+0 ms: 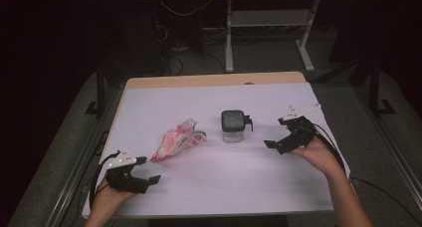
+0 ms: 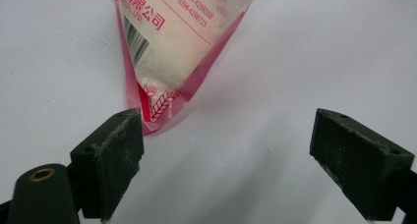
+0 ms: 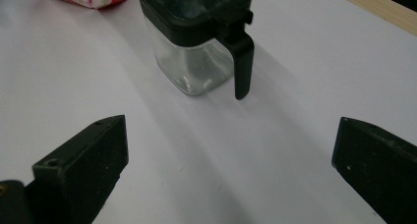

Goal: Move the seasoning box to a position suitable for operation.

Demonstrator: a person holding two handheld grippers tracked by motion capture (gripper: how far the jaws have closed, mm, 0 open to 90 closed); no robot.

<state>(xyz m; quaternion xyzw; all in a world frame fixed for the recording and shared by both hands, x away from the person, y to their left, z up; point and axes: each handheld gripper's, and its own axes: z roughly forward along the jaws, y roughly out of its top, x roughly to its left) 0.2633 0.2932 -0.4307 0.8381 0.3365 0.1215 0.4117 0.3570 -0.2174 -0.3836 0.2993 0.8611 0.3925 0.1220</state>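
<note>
One pouch (image 1: 177, 140); one jar (image 1: 233, 126); two grippers, jaws apart.

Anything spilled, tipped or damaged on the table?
Nothing stands out. The red-and-clear plastic bag of white grains lies flat, with no grains around it; the clear square jar with black lid stands upright. Both grippers are open, touching neither.

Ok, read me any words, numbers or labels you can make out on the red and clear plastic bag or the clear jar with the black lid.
Red and clear plastic bag, red print: "有限公司"
Same bag, below it: "CO., LTD", partly cut off
Same bag: "0394-4298715"; the number line above is too cut off to read surely
Bag's barcode: digits unreadable
Clear jar with black lid: no text visible
</note>
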